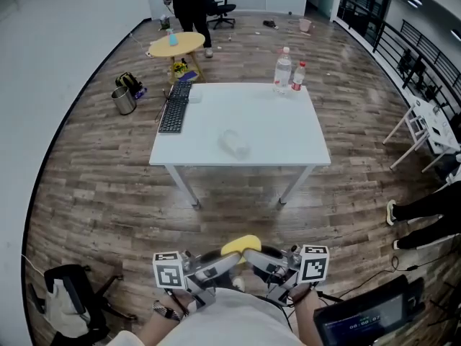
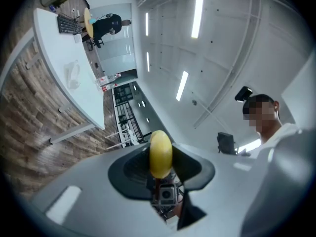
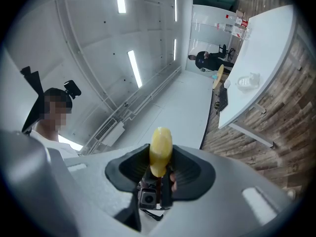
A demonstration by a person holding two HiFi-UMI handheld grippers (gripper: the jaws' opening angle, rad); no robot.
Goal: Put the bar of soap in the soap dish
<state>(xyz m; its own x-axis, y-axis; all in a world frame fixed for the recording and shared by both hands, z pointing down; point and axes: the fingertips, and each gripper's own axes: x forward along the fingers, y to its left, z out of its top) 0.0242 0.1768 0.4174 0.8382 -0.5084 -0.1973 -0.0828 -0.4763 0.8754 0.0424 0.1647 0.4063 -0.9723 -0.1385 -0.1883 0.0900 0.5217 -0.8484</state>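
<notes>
Fingers (image 2: 129, 168) of the left gripper (image 1: 215, 264) close on one end of the yellow bar of soap (image 1: 241, 245), and the fingers (image 3: 193, 168) of the right gripper (image 1: 272, 262) close on the other end. Each gripper view shows the bar edge-on, pinched between its dark pads, with the other gripper's camera facing it just behind. The two grippers meet nose to nose close to the person's chest, well short of the white tabletop (image 1: 281, 132).

The soap dish (image 1: 234, 143), a clear shallow piece, sits alone near the middle of the tabletop. A keyboard (image 1: 175, 108) lies along the left edge and two bottles (image 1: 287, 72) stand at the far right corner, both well apart from the dish.

By my reading, the carry has not begun: the bar is secured and held out over the floor, with the whole approach to the tabletop ahead. The next move calls for stepping forward and bringing the bar over the dish. One gripper probably has to let go first, so the other can lower the bar flat into the dish without the pair crowding each other.
</notes>
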